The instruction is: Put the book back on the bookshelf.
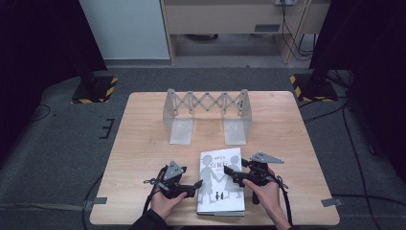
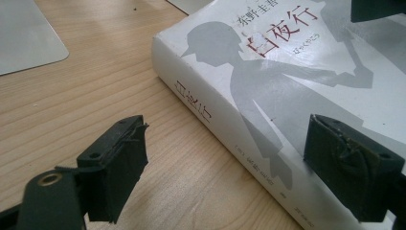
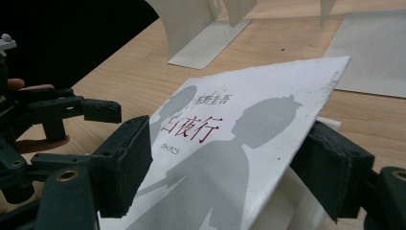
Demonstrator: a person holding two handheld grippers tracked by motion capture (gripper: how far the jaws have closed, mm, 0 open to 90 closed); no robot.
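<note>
A white book (image 1: 221,179) with grey silhouettes and red title characters lies near the table's front edge, between my two grippers. My left gripper (image 1: 194,186) is at the book's left side. In the left gripper view its open jaws (image 2: 230,163) straddle the spine (image 2: 210,120), one over the wood and one over the cover. My right gripper (image 1: 234,175) reaches in from the book's right. In the right gripper view the front cover (image 3: 249,129) is tilted up off the pages (image 3: 292,201) and lies loosely between my widely spread jaws (image 3: 230,167), so that gripper is open.
A grey metal extendable book rack (image 1: 207,112) with a scissor lattice stands at the table's middle back, its two flat foot plates (image 1: 181,132) pointing toward me. The wooden table (image 1: 139,158) ends just in front of the book.
</note>
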